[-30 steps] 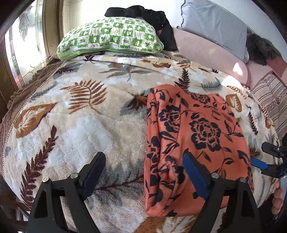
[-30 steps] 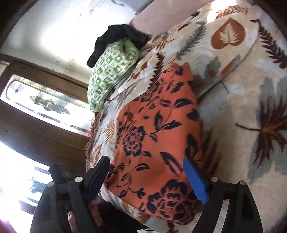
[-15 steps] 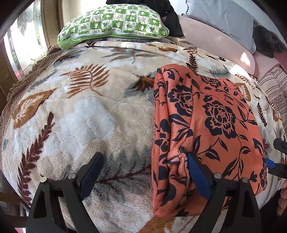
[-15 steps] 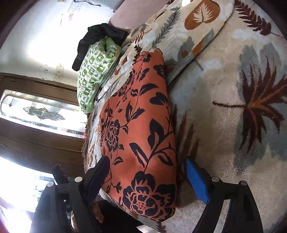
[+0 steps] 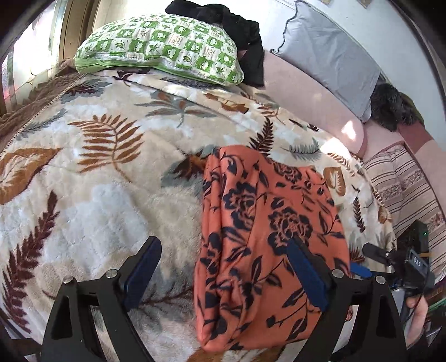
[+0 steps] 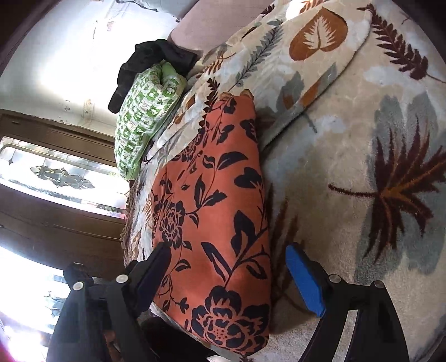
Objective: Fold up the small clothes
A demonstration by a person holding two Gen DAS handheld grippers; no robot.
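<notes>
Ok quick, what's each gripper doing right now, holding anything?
Left gripper: open, holding nothing, over the orange floral garment.
Right gripper: open, holding nothing, fingers either side of the garment's end.

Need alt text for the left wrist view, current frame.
A folded orange garment with a dark floral print lies on a leaf-patterned fleece blanket, with the open left gripper hovering over its near left edge, holding nothing. Behind sit a green-and-white checked pillow, black clothing and a grey pillow; the right gripper shows at the right edge.
</notes>
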